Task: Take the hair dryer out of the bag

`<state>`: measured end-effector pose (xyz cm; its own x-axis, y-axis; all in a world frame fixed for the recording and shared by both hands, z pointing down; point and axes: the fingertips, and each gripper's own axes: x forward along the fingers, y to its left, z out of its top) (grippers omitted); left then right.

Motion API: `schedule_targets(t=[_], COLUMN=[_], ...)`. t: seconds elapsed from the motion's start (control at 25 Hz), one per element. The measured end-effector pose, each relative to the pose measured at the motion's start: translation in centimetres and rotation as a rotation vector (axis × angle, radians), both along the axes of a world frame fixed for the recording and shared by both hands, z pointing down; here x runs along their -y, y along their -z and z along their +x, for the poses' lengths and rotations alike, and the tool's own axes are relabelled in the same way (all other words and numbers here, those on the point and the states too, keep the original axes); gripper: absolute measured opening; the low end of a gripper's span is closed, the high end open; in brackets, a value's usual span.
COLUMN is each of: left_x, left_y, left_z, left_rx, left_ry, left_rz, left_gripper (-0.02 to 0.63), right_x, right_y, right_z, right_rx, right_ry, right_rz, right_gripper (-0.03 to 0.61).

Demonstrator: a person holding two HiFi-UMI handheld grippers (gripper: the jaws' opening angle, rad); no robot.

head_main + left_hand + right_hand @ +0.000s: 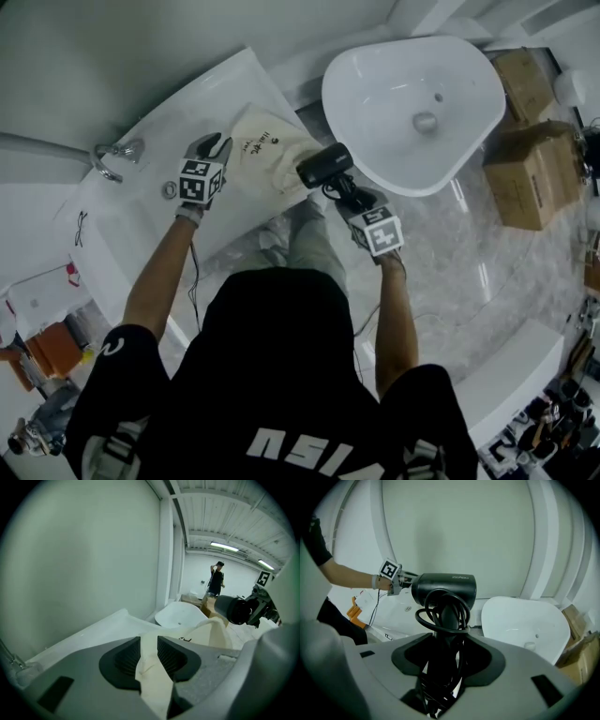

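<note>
Left tool (149, 656), jaws apart, straddles bag (267, 155) cloth on the white bathtub (141, 216), basin (394, 103) at right; my right tool (443, 644) clamps the black, cord-wrapped hair dryer (445, 588).

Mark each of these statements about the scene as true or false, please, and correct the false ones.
1. The right tool holds the hair dryer by its handle. True.
2. The hair dryer is inside the bag. False: it is outside the bag, held up in the air next to it.
3. Cloth of the bag stands between the jaws of the left tool. True.
4. The cord of the dryer hangs down loose to the floor. False: it is looped around the handle.
5. Cardboard boxes stand beside the white basin. True.
</note>
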<state>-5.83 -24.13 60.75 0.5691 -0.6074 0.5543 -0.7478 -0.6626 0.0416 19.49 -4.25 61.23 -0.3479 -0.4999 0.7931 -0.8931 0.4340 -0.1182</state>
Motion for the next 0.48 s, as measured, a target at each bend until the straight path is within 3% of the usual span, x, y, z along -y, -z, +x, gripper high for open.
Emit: schedule_targets(t=[0.2, 0.48], left_x=[-1.5, -3.4], left_y=[3.9, 9.6], left_z=[0.0, -2.1], left_rx=[-0.061, -0.129], left_ry=[-0.007, 0.046], left_rz=[0.071, 0.175], left_gripper=[0.1, 0.026], right_x=[3.4, 7.5], right_y=[3.5, 6.9], right_z=[-0.9, -4.8], right_rx=[0.04, 0.077], right_ry=[-0.057, -0.046], right_rz=[0.099, 0.207], right_gripper=[0.199, 0.199])
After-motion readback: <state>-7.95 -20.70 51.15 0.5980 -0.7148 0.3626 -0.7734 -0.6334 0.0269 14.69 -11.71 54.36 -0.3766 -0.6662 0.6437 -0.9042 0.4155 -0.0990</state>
